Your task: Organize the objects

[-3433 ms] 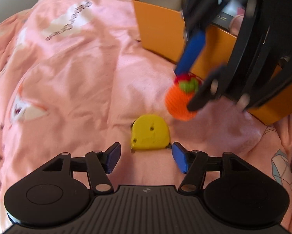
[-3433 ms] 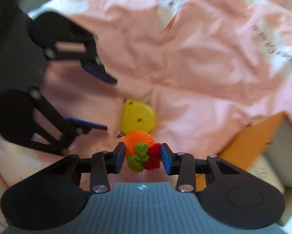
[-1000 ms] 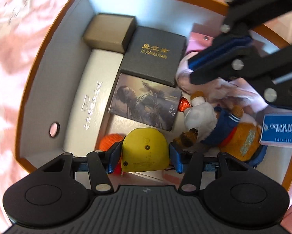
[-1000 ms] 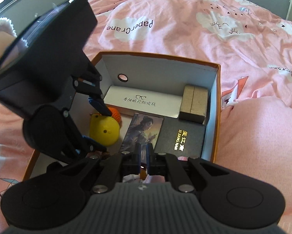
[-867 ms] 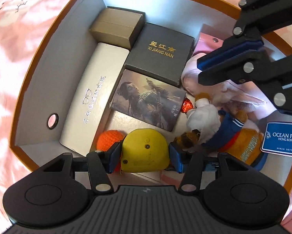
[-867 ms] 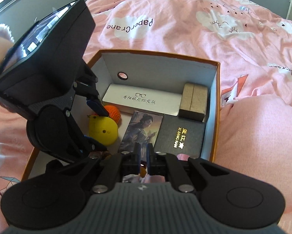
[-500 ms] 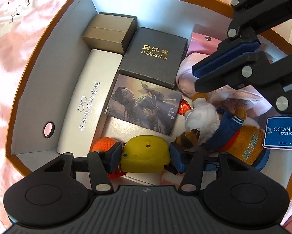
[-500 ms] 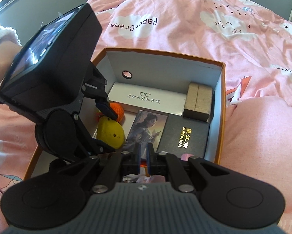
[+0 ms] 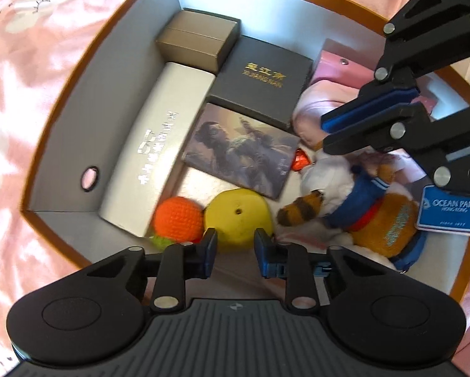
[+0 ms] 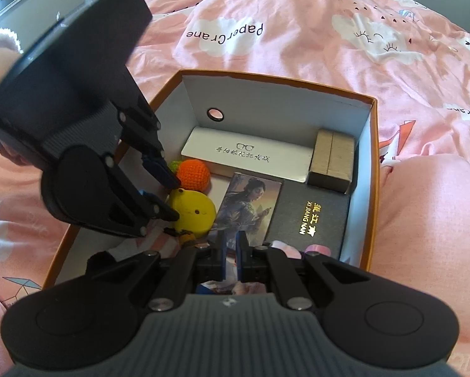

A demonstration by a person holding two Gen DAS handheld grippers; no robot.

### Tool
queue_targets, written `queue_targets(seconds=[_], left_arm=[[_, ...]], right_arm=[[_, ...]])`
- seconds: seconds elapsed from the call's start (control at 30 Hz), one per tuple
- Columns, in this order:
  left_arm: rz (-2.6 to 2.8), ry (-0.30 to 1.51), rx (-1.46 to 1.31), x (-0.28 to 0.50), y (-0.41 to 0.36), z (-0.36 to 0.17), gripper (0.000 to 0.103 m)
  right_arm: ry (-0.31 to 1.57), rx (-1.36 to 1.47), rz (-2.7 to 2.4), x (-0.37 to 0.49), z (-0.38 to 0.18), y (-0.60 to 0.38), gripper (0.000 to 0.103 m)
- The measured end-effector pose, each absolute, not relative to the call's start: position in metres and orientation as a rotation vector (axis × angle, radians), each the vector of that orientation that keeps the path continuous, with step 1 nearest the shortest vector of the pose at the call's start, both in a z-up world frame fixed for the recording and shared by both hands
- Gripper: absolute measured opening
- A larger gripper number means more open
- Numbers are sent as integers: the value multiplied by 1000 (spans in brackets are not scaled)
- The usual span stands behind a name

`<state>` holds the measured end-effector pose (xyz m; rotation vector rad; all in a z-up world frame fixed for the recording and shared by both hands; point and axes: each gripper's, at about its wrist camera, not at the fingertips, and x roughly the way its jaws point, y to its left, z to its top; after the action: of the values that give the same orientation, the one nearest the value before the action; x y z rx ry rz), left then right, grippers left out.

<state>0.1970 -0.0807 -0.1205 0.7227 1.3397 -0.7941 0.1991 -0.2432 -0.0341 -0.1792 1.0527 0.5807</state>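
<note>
We look down into the orange box (image 9: 77, 59), crowded along its walls: a white case (image 9: 159, 157) against the left wall, a tan box (image 9: 197, 42) and a black box (image 9: 263, 78) at the far end, a plush (image 9: 360, 207) on the right. Little bare floor shows, mostly near the left gripper (image 9: 235, 248). Its jaws are closing with nothing between them; the yellow tape (image 9: 238, 213), rounded with a small centre hole, lies just beyond the tips on the box floor, seemingly touching the knitted orange (image 9: 178, 218) beside it. The right gripper (image 10: 230, 248) is clenched and empty, hanging over pink cloth (image 9: 316, 106).
</note>
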Motion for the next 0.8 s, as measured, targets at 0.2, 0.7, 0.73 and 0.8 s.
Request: queue_targets(seconds=[0.2, 0.7, 0.73, 0.8], left_arm=[[-740, 1417, 670, 196, -73, -134, 30], [-663, 1144, 458, 136, -14, -58, 32], [-640, 1103, 444, 126, -7, -48, 33], [-578, 1026, 423, 109, -19, -24, 35]], right_arm=[[1061, -179, 583, 198, -36, -243, 7], [1021, -128, 563, 178, -16, -245, 8], [1011, -125, 559, 174, -11, -244, 9], [984, -122, 553, 166, 0, -241, 12]])
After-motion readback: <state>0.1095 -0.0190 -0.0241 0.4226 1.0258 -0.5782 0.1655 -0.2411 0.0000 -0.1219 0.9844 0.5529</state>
